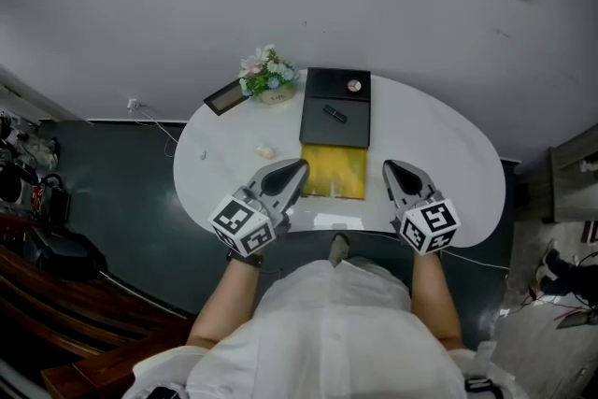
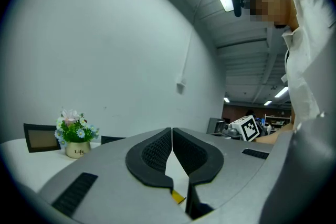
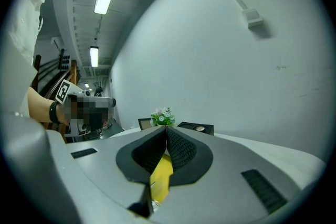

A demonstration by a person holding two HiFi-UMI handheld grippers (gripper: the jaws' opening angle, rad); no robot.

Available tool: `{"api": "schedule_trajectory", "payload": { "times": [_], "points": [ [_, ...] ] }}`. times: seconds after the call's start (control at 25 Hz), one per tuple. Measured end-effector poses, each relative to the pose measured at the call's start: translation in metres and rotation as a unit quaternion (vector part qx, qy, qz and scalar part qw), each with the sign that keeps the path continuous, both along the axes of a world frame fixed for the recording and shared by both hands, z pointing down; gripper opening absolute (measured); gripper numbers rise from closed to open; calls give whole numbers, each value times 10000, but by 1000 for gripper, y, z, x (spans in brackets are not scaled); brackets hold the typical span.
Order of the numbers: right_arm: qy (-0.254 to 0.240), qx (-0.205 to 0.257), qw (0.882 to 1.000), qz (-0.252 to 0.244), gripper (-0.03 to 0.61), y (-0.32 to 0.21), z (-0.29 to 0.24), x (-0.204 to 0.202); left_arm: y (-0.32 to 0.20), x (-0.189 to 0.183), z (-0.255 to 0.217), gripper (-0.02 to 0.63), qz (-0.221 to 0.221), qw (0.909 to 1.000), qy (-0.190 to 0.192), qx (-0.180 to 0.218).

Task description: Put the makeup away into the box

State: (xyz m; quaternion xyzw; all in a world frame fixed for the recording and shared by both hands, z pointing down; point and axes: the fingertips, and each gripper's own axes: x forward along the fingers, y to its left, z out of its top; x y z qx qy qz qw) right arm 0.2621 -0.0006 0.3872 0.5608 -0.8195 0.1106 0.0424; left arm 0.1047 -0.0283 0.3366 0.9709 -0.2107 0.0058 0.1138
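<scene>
A black box (image 1: 334, 107) lies at the back of the white table (image 1: 448, 154), with a yellow panel (image 1: 334, 171) joined to its near side. On the black part rest a small round compact (image 1: 353, 86) and a short dark stick (image 1: 334, 114). A small pale item (image 1: 266, 150) lies on the table left of the yellow panel. My left gripper (image 1: 301, 166) hovers at the panel's left near corner, shut and empty. My right gripper (image 1: 389, 167) is just right of the panel, also shut and empty. The right gripper view shows the box (image 3: 195, 126) ahead, beyond the touching jaw tips (image 3: 166, 128).
A pot of flowers (image 1: 269, 75) and a dark picture frame (image 1: 226, 96) stand at the table's back left, also seen as flowers (image 2: 75, 131) and frame (image 2: 41, 137) in the left gripper view. The wall is close behind. My body is at the table's near edge.
</scene>
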Motion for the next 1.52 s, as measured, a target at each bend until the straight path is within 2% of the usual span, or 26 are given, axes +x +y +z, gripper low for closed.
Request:
{"api": "schedule_trajectory", "payload": {
  "times": [0.24,0.52,0.72,1.04,1.52],
  "points": [
    [62,81,9999,28,9,5,-3,0,12,-5,5,18,31,10000,-25,82],
    [197,39,9997,-141,9,46,-3,-28,48,-35,11,20,-165,9998,43,64],
    [270,-142,9994,-176,9,54,7,-42,53,-52,19,19,-332,9994,108,-52],
    [291,-232,9991,-204,9,5,10,-29,5,-41,10,19,-385,9992,60,46],
    [522,-372,9962,-595,11,-74,16,-12,-65,-12,18,20,-522,9986,-94,18]
  ]
}}
